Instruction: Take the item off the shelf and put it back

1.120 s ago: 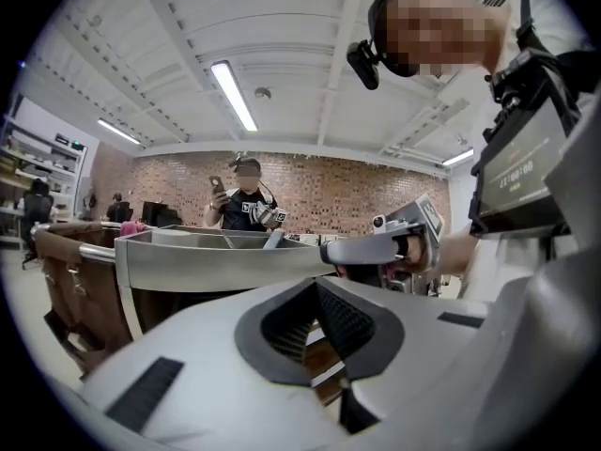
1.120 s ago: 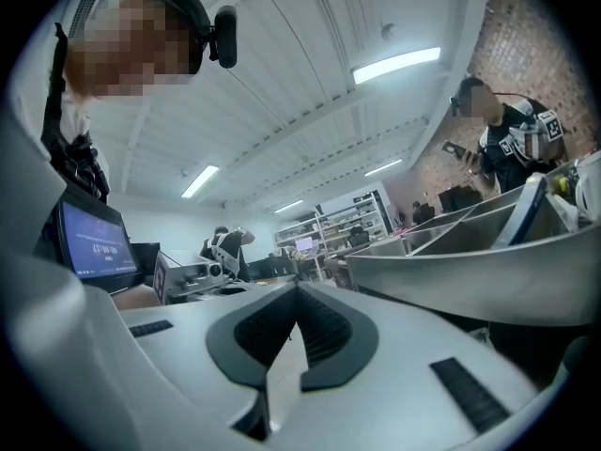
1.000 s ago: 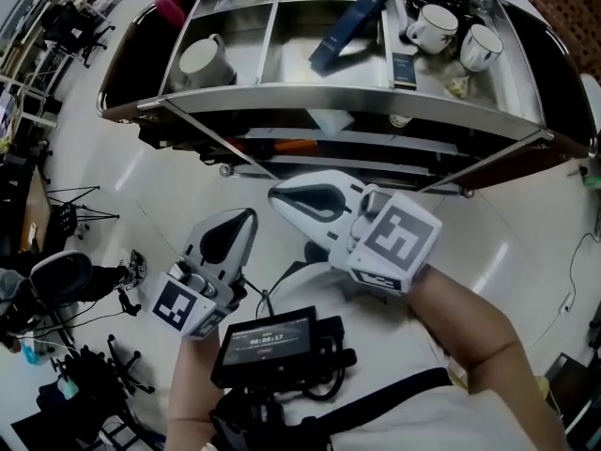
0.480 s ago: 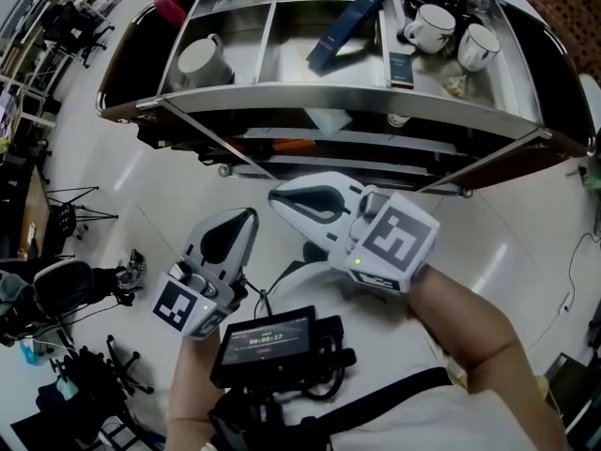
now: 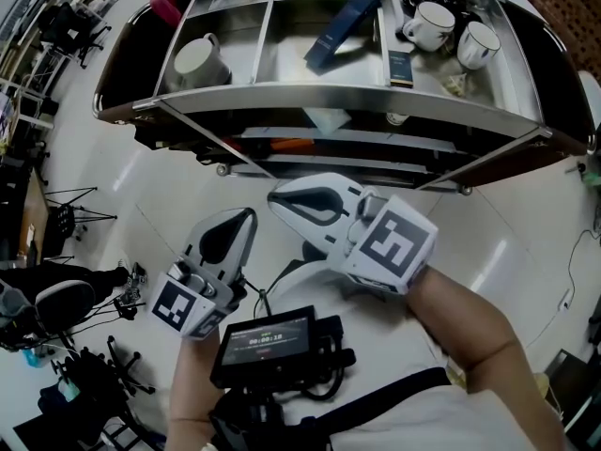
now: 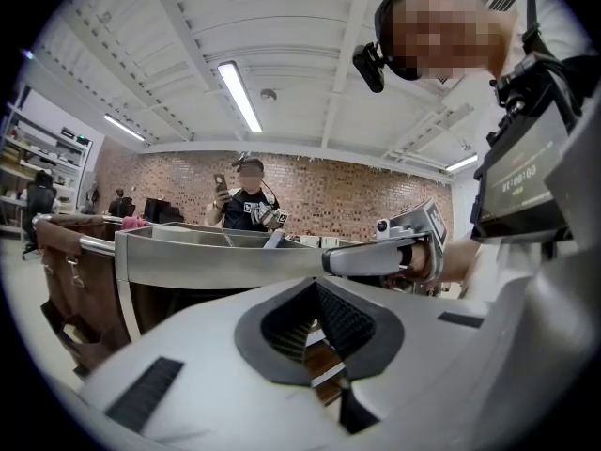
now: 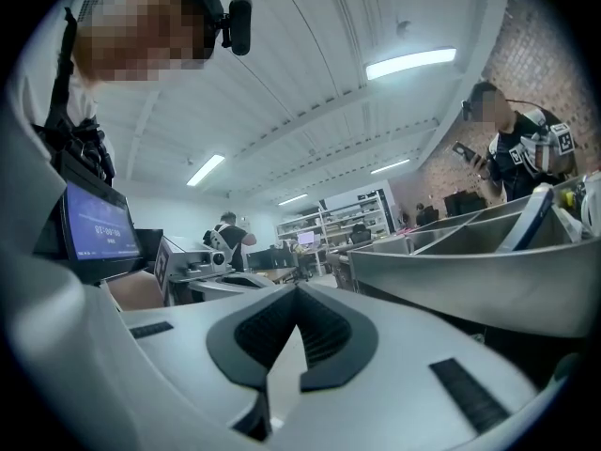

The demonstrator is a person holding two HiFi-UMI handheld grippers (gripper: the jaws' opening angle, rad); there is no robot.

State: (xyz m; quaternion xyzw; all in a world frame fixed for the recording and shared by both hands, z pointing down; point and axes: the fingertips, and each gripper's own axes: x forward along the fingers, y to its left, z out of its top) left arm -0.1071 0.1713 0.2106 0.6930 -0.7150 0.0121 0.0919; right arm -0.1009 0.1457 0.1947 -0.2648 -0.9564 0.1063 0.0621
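Tongs on both sides are pressed together with nothing between them. The left tongs (image 5: 244, 218) sit at lower centre-left and the right tongs (image 5: 275, 196) just beside them at centre, both short of the steel shelf cart (image 5: 357, 97) across the top. In its top tray, a dark blue box (image 5: 343, 28) leans in the middle compartment, a white mug (image 5: 199, 62) stands in the left one, and two white mugs (image 5: 432, 24) stand at right.

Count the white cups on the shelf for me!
3. The left cup sits alone in the left compartment. The middle cup and the right cup sit side by side in the right compartment. Others may hide below.
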